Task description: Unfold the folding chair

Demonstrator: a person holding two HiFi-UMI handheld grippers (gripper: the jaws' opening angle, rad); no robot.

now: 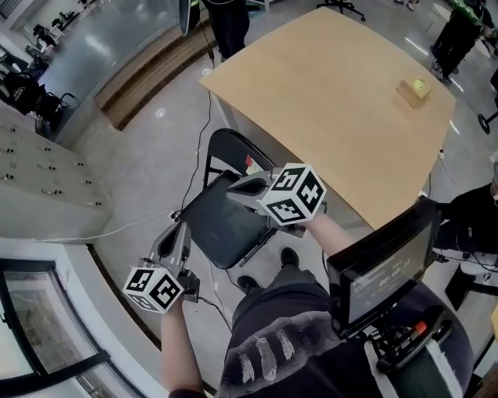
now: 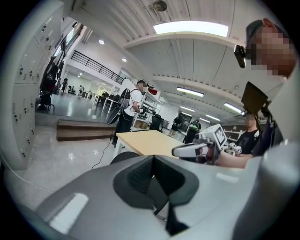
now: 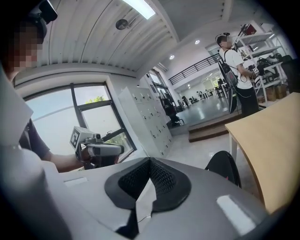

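Note:
The black folding chair (image 1: 222, 221) stands on the floor by the table's near corner, its seat tilted and its rounded backrest (image 1: 233, 151) toward the table. My right gripper (image 1: 232, 189) hangs over the seat's back edge, pointing left; its jaws are shut with nothing between them (image 3: 150, 161). My left gripper (image 1: 180, 227) is off the chair's left side, shut and holding nothing (image 2: 153, 159). The two grippers face each other: each own view shows the other, the right gripper (image 2: 197, 149) and the left gripper (image 3: 101, 150). The backrest (image 3: 224, 171) shows beside the table.
A tan table (image 1: 334, 101) stands behind the chair, with a small yellow-topped block (image 1: 415, 91) on it. Grey lockers (image 1: 39, 179) line the left wall. A cable (image 1: 194, 167) runs across the floor. A screen (image 1: 381, 268) sits on the rig at my waist. A person (image 1: 229, 23) stands beyond the table.

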